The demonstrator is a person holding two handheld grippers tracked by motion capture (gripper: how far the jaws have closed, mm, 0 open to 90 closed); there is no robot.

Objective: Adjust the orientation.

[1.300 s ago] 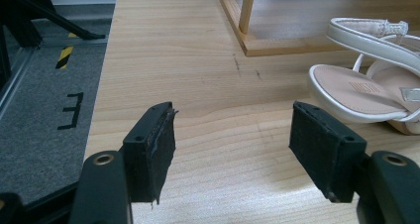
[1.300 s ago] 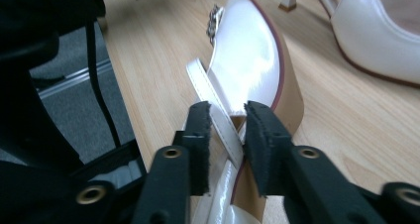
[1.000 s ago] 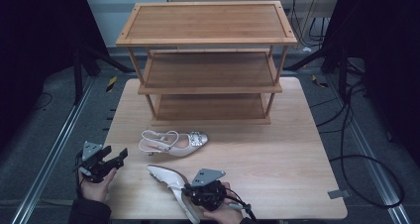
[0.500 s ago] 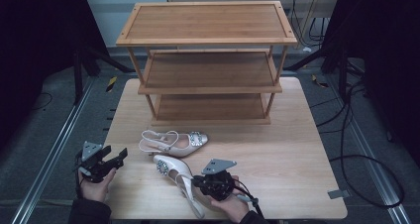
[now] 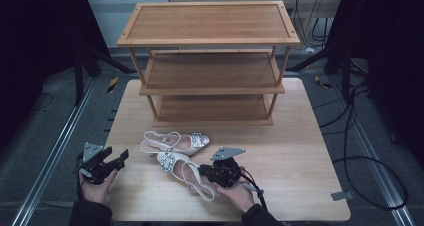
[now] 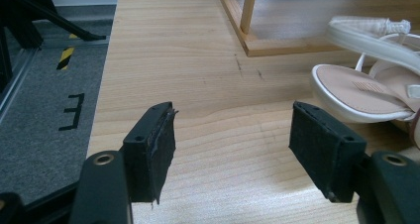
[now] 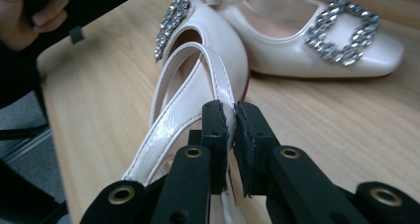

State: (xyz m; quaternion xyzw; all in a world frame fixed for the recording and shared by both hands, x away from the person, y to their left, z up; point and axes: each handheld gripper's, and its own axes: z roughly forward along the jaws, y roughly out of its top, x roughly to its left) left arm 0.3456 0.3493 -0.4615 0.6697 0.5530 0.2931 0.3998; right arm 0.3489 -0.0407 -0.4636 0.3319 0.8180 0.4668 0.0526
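Note:
Two white slingback shoes with rhinestone buckles are on the wooden table. The far shoe lies flat on the table. The near shoe points its toe toward it, nearly touching. My right gripper is shut on the near shoe's heel strap, which is pinched between the pads. My left gripper is near the table's left edge, open with nothing between its jaws. A white shoe's heel end lies just beyond its right jaw.
A three-tier wooden rack stands at the back of the table, its shelves bare. Grey floor with a rail runs along the left edge. The hand on the left gripper shows at the top left of the right gripper view.
My right gripper has carried the near shoe away from the front edge toward the far shoe, bringing its toe close to it. The left gripper has stayed put.

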